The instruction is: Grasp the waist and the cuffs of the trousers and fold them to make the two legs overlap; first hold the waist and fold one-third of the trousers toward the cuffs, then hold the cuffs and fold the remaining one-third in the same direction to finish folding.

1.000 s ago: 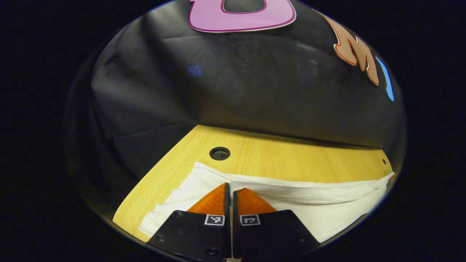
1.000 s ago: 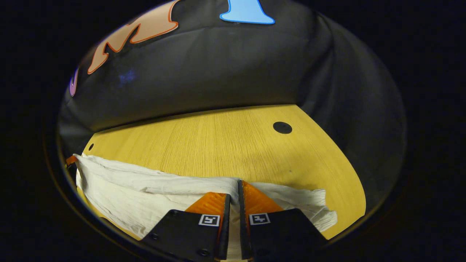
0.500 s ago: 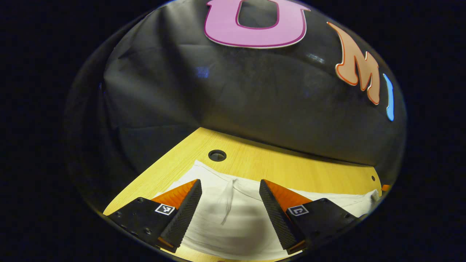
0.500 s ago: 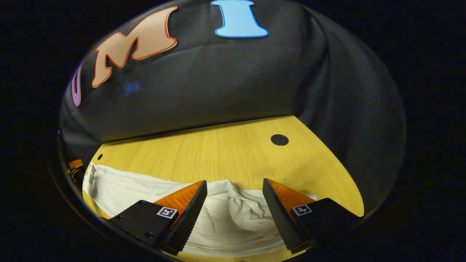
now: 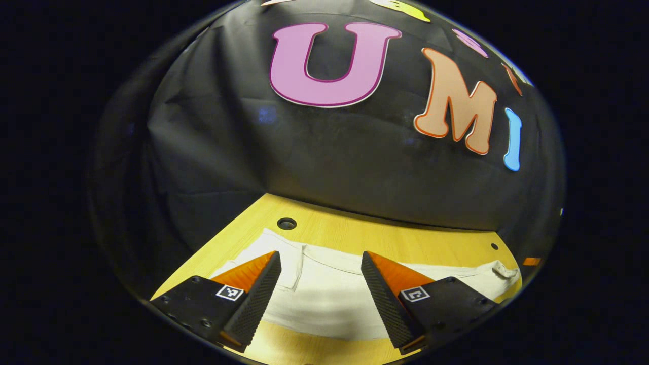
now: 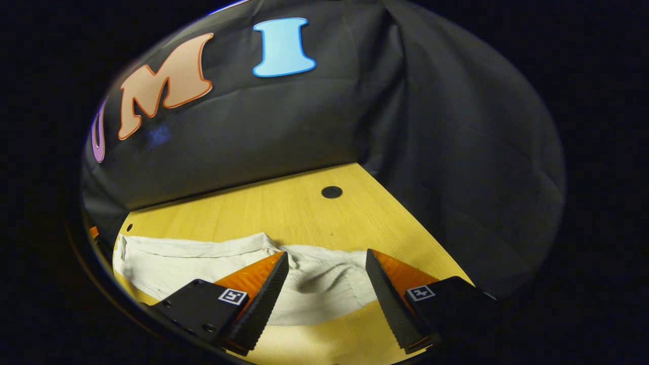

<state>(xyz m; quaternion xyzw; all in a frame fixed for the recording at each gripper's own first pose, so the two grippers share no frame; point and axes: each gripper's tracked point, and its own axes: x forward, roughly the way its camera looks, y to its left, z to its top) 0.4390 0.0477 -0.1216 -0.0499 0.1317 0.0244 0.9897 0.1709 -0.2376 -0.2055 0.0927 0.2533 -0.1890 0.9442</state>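
Booth wall (image 5: 324, 152): black cloth hanging behind the desk and wrapping round both sides; it meets the desk's far edge.

Desk (image 5: 405, 238): pale yellow wood grain. In the left gripper view a round cable hole (image 5: 287, 223) sits at about 11 o'clock from the cloth bundle; in the right gripper view a dark round hole (image 6: 331, 192) lies at about 1 o'clock from it. A smaller dark dot (image 5: 494, 246) marks the far edge near 2 o'clock.

Trousers (image 5: 329, 294): white, lying flat on the desk as a long band running 9 to 3 o'clock across both views. The far edge is a thicker rolled or doubled seam. In the right gripper view (image 6: 203, 258) the cloth bunches into a low wrinkle between the fingers. A small tab of fabric (image 5: 504, 269) sticks up at the 3 o'clock end in the left gripper view; it may be a cuff or a belt loop, too small to tell.

Left gripper (image 5: 321, 294): its fingers (image 5: 253, 304) stand wide apart with nothing between them, hovering over the near part of the trousers and apparently clear of the cloth.

Right gripper (image 6: 327, 294): its fingers (image 6: 390, 299) are likewise spread wide and hold nothing; the trousers' near edge and bare desk show in the gap.
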